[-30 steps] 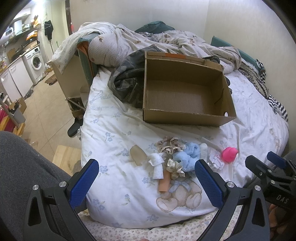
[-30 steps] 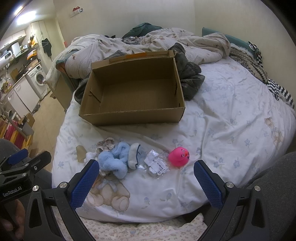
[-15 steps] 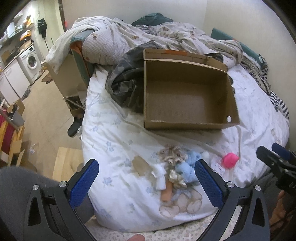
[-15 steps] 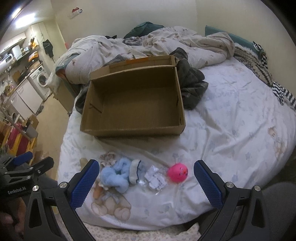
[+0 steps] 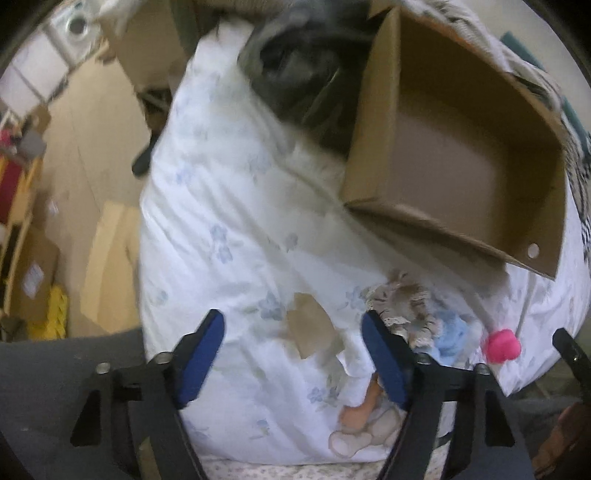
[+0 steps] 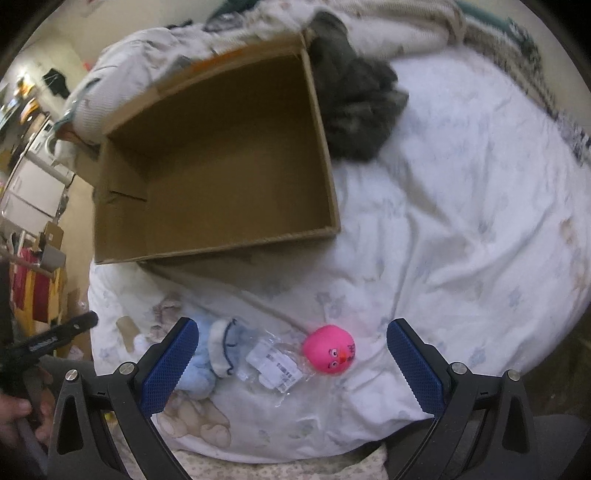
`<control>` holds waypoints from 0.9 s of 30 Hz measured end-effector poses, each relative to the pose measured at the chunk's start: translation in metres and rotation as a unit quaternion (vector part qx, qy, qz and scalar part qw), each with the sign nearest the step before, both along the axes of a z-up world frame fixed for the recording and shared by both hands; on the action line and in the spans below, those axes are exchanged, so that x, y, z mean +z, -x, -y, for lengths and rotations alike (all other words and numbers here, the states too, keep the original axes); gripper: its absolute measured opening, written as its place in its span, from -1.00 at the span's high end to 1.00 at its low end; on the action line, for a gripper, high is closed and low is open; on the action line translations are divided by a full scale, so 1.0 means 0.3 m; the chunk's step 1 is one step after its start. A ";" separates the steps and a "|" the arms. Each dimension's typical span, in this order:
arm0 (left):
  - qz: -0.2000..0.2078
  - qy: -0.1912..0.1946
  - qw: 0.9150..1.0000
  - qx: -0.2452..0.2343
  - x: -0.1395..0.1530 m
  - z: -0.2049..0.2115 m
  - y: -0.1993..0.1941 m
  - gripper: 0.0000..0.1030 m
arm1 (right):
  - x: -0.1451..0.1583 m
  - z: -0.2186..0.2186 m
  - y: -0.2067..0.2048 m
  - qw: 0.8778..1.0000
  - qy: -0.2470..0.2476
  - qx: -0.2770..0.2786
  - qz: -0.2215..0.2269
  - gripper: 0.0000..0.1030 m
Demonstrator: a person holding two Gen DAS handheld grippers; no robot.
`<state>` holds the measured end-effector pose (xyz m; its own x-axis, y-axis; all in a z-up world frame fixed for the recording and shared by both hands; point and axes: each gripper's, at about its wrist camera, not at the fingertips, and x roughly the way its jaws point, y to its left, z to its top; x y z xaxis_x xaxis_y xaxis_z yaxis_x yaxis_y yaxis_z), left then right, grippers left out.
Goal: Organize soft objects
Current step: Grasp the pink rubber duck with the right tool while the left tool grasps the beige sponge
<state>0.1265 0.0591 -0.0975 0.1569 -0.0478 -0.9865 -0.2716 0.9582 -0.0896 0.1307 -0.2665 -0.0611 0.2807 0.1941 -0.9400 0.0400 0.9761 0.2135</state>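
An empty cardboard box (image 5: 461,147) (image 6: 221,162) lies on the white floral bed cover. In front of it lies a cluster of small soft things: a tan piece (image 5: 310,325), a beige frilly scrunchie (image 5: 402,302), a light blue fluffy item (image 5: 450,332) (image 6: 199,365), a white and blue sock (image 6: 223,347), a clear plastic packet (image 6: 273,365) and a pink squishy ball (image 5: 502,343) (image 6: 328,350). My left gripper (image 5: 291,350) is open above the tan piece. My right gripper (image 6: 291,362) is open above the packet and ball.
A dark grey garment (image 6: 358,107) (image 5: 295,62) lies bunched beside the box. A crumpled duvet (image 6: 369,26) lies behind it. The bed's left edge drops to a tiled floor (image 5: 85,147) with furniture and boxes. A teddy print (image 6: 195,417) marks the cover's near edge.
Both grippers have moved forward and down toward the cluster of soft things. The left view has swung left and is blurred. Both stay open and empty.
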 end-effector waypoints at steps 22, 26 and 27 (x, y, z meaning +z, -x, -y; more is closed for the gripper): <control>-0.035 0.045 0.998 0.006 -0.185 0.031 -0.024 0.77 | -0.251 0.026 -0.021 0.994 0.001 -0.021 -0.106 0.13; -0.023 0.045 0.999 -0.005 -0.145 0.046 -0.038 0.83 | -0.202 0.025 -0.028 0.996 -0.014 -0.017 -0.082 0.13; -0.014 0.039 0.999 -0.009 -0.126 0.044 -0.038 0.83 | -0.188 0.025 -0.027 0.997 -0.017 -0.016 -0.073 0.13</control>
